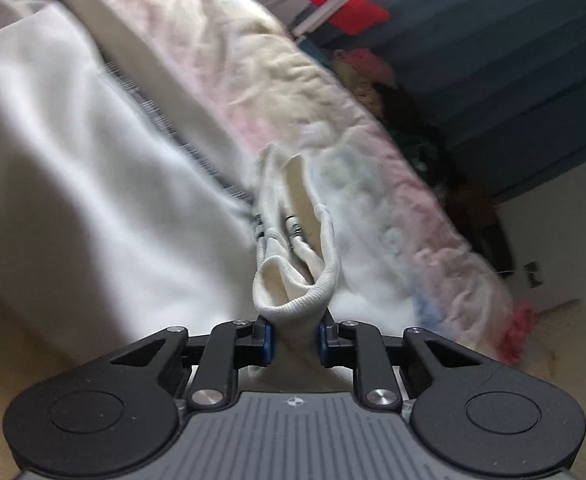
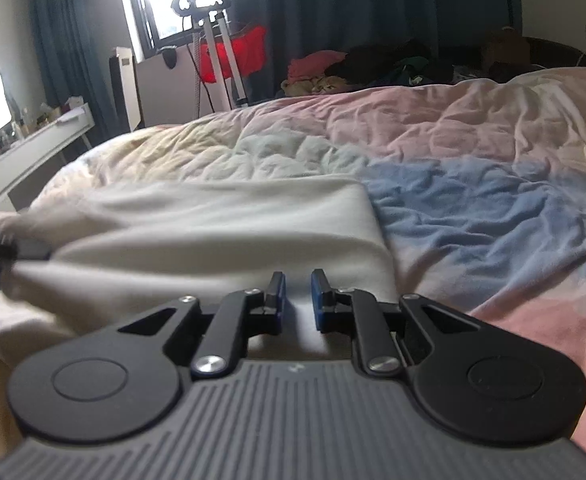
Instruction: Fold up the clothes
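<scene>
My left gripper point(image 1: 293, 336) is clamped on a bunched, ribbed edge of the white garment point(image 1: 73, 184), which has a zipper point(image 1: 165, 128) running up it and lies spread over the pastel bedspread point(image 2: 473, 128). My right gripper point(image 2: 298, 300) hovers just above the garment's near edge with its jaws slightly apart, holding nothing I can see.

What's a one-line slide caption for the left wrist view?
Left tongs shut on the ribbed hem of a white zip-up garment, lifted over the pastel bedspread.
</scene>
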A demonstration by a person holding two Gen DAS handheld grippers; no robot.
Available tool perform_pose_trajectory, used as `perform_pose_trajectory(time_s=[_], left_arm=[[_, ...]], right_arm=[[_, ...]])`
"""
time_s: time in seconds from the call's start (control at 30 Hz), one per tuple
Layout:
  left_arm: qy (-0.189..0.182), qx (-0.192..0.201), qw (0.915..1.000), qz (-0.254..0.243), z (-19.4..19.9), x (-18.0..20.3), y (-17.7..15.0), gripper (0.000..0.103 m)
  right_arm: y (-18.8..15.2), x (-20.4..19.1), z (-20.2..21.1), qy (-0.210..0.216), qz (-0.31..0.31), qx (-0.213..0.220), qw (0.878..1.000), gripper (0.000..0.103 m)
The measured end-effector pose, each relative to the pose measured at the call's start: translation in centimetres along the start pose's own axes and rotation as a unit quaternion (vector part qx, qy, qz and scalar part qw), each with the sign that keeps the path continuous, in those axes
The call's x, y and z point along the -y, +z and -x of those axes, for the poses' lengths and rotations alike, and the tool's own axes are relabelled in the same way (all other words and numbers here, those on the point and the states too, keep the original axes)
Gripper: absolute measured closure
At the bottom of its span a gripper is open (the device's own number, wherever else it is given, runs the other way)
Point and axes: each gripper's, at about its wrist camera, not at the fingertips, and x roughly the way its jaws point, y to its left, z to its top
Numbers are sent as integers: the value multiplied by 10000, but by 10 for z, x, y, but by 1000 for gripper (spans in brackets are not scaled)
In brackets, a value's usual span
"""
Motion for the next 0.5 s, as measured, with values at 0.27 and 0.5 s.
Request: perform_pose_trajectory(time_s=[0.27,0.5], left_arm=[[274,196,9973,-647,17,6,-7,46],[1002,1061,9893,-10,100,-31,-11,29]], right_arm=[[1,1,-5,21,15,-157,9999,86],[1,-4,6,41,124,-98,9999,85]])
